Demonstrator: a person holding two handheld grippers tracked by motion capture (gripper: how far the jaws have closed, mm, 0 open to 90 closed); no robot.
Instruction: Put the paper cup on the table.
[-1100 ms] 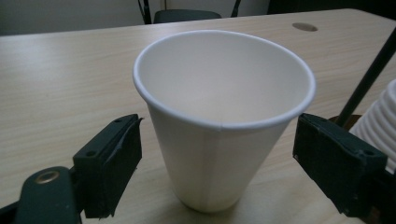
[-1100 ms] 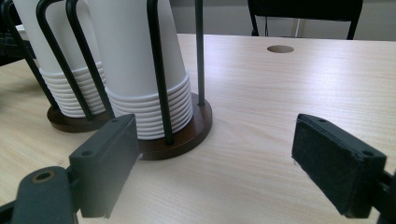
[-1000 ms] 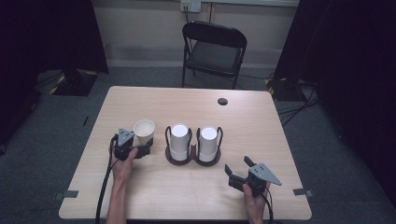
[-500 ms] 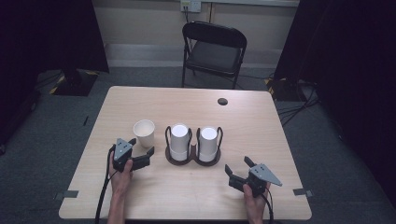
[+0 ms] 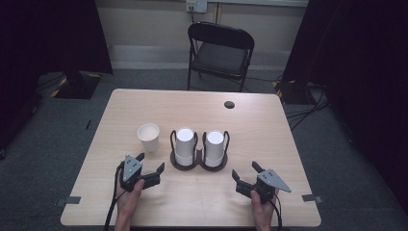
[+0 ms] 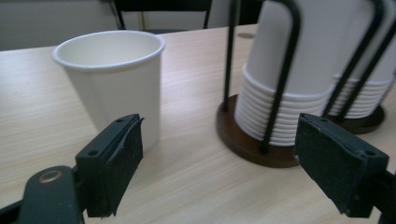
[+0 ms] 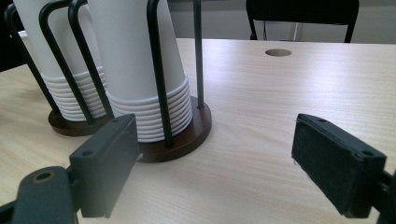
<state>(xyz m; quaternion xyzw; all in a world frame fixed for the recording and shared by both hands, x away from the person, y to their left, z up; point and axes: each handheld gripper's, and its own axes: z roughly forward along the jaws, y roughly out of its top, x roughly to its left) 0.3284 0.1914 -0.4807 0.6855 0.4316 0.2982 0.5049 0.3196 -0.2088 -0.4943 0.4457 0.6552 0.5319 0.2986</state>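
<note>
A: How far along is the work judged to be?

B: One cup (image 5: 148, 136) has been set upright on the table (image 5: 269, 120), mouth up, just left of the holder (image 5: 198, 163). It is touched by nothing. The step of taking a cup out and standing it down can be judged done.

A: And the left gripper (image 5: 149, 167)?

B: It is held low near the front edge, on the near side of the cup and apart from it. Its jaws are spread wide and nothing is pinched between them. In the left gripper view the cup (image 6: 112, 84) is seen beyond the left jaw, with the holder's near stack (image 6: 289, 79) to the right.

A: The right gripper (image 5: 245, 173)?

B: It is also spread and empty, held near the front right of the table, well apart from the cup. In the right gripper view the holder's base (image 7: 182, 135) and both stacks are faced.

A: What is left?

B: Two stacks of upturned cups are still kept in the wire holder, so more could be drawn out if more are wanted; that cannot be told. If a single cup was the aim, little is left to be done.
</note>
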